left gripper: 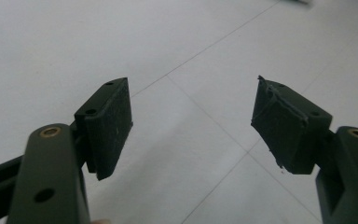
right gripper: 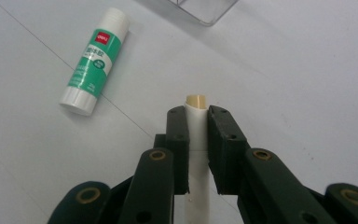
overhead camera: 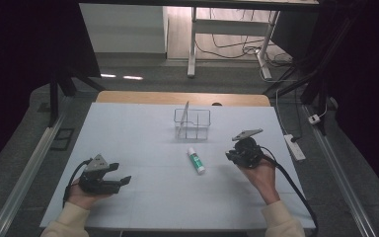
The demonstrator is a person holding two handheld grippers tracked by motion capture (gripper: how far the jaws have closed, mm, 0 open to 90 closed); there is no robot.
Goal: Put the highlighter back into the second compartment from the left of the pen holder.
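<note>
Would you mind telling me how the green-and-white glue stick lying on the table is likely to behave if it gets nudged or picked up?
The glue stick is a round tube lying on its side, so a sideways nudge would probably roll it. Its smooth plastic label looks slippery, so a grip across the middle seems safest. It looks rigid and small, so likely light and unlikely to bend.

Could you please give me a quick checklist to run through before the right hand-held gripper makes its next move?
1. Right hand-held gripper holds something: ok, its jaws are shut on a thin white stick with a tan tip.
2. Stick sits straight in the grip: ok, it runs along the jaws.
3. Left hand-held gripper free: ok, open with nothing between the jaws, resting low over the table.
4. Green and white glue stick out of the way: ok, lying flat to the side of the held stick.
5. Wire basket upright: ok.
6. Basket compartments free: cannot tell.
</note>
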